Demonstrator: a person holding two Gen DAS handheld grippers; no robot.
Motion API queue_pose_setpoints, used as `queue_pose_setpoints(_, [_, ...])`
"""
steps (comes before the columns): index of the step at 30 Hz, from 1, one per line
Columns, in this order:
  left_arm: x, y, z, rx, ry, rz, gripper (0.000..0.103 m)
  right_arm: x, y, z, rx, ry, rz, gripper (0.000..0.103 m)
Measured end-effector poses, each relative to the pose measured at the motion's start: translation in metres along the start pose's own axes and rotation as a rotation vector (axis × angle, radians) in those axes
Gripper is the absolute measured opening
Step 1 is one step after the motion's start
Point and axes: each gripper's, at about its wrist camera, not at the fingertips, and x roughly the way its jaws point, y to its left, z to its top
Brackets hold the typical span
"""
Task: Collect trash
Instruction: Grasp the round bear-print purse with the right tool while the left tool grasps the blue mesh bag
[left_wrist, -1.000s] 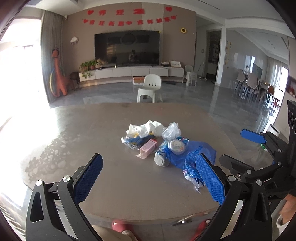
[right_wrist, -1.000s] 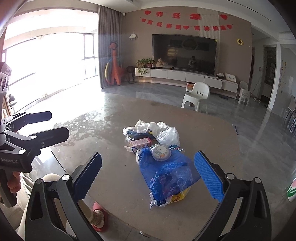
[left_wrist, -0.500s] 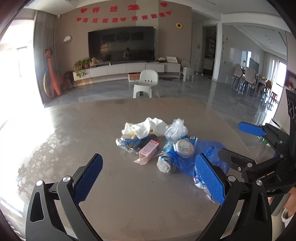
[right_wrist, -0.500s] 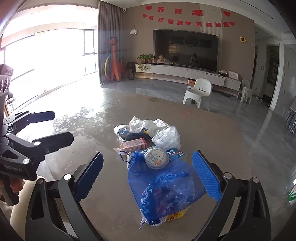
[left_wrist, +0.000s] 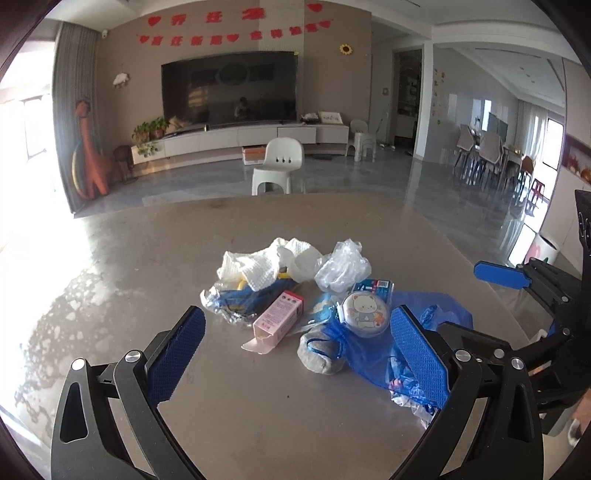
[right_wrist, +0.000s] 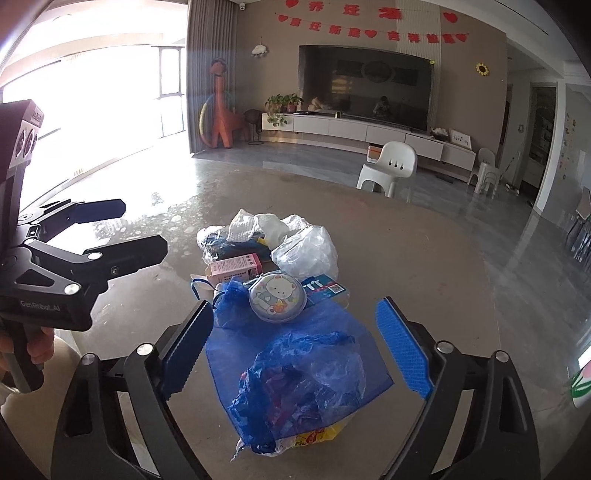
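Note:
A pile of trash lies on the grey table (left_wrist: 147, 258): white tissue (left_wrist: 266, 260), a clear plastic bag (left_wrist: 341, 266), a pink carton (left_wrist: 279, 319), a round bear-print case (left_wrist: 365, 314), a grey lump (left_wrist: 319, 354) and a blue mesh bag (right_wrist: 295, 362) holding a crumpled blue wrapper (right_wrist: 295, 395). My left gripper (left_wrist: 295, 358) is open, just short of the pink carton and grey lump. My right gripper (right_wrist: 295, 343) is open, its fingers either side of the blue mesh bag. Both are empty.
The table's far edge (left_wrist: 258, 201) curves before a white plastic chair (left_wrist: 279, 164). My right gripper shows at the right of the left wrist view (left_wrist: 517, 295), my left gripper at the left of the right wrist view (right_wrist: 92, 240). A TV wall stands behind.
Both grippers have moved forward toward the trash pile, which now looks larger and closer. Both stay open. Nothing on the table has moved.

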Motion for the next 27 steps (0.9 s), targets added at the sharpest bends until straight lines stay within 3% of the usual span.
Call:
queue_pose_setpoints(5, [0.007,0.011,-0.007,-0.026,0.016,0.014,0.098,0.034,0.003,0.005,-0.02,0.029,0.057,0.08])
queue_pose_setpoints(15, [0.028,0.02,-0.008,-0.018,0.009,0.032,0.098,0.096,0.001,-0.007,-0.05,0.141,0.065,0.073])
queue_pose_setpoints(18, [0.031,0.023,-0.011,-0.032,0.017,0.022,0.098,0.102,0.0,-0.009,-0.053,0.16,0.076,0.07])
queue_pose_setpoints(21, [0.033,0.023,-0.013,-0.031,0.025,0.024,0.098,0.105,-0.001,-0.009,-0.052,0.17,0.096,0.056])
queue_pose_setpoints(27, [0.03,0.021,-0.016,-0.029,0.031,0.016,0.098,0.081,-0.004,-0.006,-0.033,0.1,0.102,0.055])
